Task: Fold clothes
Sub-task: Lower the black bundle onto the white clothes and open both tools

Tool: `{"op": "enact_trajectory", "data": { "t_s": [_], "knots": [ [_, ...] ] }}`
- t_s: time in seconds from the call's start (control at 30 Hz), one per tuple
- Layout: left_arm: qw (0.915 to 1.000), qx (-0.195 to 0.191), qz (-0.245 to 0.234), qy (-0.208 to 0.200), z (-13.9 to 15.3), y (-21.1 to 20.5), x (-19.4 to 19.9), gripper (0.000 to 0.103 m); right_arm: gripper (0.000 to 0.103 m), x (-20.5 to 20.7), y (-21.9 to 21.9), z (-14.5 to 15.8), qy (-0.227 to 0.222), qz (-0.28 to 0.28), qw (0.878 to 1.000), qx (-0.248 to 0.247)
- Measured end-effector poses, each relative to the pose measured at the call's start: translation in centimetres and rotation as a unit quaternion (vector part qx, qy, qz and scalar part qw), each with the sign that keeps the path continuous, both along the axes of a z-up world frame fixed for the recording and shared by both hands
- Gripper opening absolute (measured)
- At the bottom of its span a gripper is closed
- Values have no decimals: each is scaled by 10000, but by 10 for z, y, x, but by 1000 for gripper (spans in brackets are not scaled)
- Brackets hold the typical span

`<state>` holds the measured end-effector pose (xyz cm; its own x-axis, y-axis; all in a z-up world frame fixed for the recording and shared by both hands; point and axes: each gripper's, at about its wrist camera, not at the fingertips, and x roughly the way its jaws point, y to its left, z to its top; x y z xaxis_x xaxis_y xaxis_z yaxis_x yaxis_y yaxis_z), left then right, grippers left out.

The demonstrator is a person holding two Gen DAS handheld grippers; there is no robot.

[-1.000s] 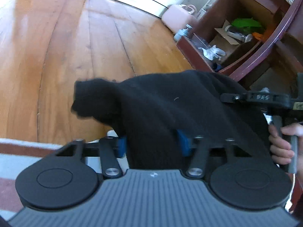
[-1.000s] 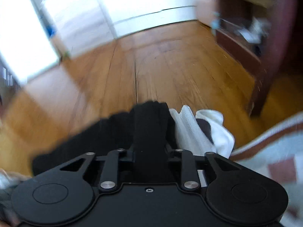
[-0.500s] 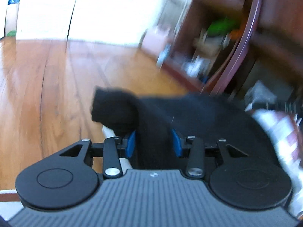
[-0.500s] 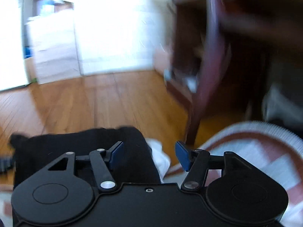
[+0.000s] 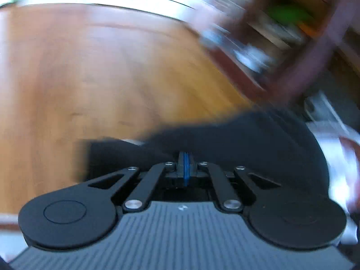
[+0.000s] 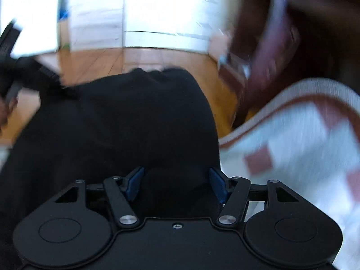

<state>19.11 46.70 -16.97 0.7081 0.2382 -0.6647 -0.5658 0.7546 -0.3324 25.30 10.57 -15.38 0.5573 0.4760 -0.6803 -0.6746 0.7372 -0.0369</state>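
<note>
A black garment point(image 5: 236, 139) lies ahead of my left gripper point(image 5: 184, 157), whose blue pads are pressed together; whether cloth is pinched between them I cannot tell. In the right wrist view the same black garment point(image 6: 126, 121) spreads wide and fills the gap of my right gripper point(image 6: 175, 180), whose blue pads stand wide apart around it. The other gripper point(image 6: 13, 67) shows at the left edge by the garment. Both views are blurred by motion.
A white and brown patterned blanket point(image 6: 292, 148) lies to the right under the garment. Wooden floor point(image 5: 90, 78) stretches ahead. A dark red wooden shelf unit point(image 5: 292, 45) with clutter stands at the right. White cabinets point(image 6: 157, 11) line the far wall.
My left gripper has closed from open around the black garment to pads together. My right gripper has opened from shut on the garment. Both cameras swung; the garment now lies lower.
</note>
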Motion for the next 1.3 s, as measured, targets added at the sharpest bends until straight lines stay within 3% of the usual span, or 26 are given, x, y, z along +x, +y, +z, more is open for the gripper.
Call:
{"op": "enact_trajectory", "data": {
  "t_s": [0.03,0.1,0.17,0.2,0.33,0.43,0.53,0.63,0.73,0.83,0.93,1.03,1.1,1.2,1.3],
  "knots": [
    [9990,327,297,57,6,1,-8,10,66,4,-3,-1,118,-84,9999,53],
    [9982,480,347,-78,19,3,-26,35,66,11,-14,-5,313,-286,9990,105],
    [9988,222,71,-428,31,-3,-44,42,67,4,-25,-8,447,-464,9979,2],
    [9982,191,-93,-558,37,-8,-54,43,80,-1,-30,-8,466,-587,9971,-92],
    [9914,946,-710,-563,53,-62,-67,64,83,-17,-51,5,546,-753,9950,366],
    [9838,1053,-1350,-527,57,-105,-65,76,83,-39,-58,20,410,-656,9941,755],
    [9797,859,-1803,-192,46,-141,-61,77,82,-60,-50,25,282,-132,9962,809],
    [9804,818,-1729,462,20,-167,-77,78,83,-78,-30,6,-29,176,9998,67],
    [9830,561,-1745,121,-6,-176,-96,78,85,-82,-25,-22,-260,282,9986,-363],
    [9853,341,-1674,-16,-20,-176,-103,81,87,-69,-31,-30,12,161,9995,-262],
    [9870,266,-1580,128,-3,-176,-101,82,87,-71,-33,-22,140,-44,9996,-222],
    [9845,793,-1526,335,19,-184,-117,86,83,-79,-32,-8,194,-532,9976,-408],
    [9833,987,-1473,407,28,-187,-127,90,83,-93,-34,19,-14,-970,9943,-434],
    [9846,1044,-1361,345,53,-185,-151,100,87,-113,-46,68,-107,-822,9966,-7],
    [9865,1037,-1205,395,77,-185,-168,103,88,-126,-48,101,-119,-982,9951,-11]
  ]
}}
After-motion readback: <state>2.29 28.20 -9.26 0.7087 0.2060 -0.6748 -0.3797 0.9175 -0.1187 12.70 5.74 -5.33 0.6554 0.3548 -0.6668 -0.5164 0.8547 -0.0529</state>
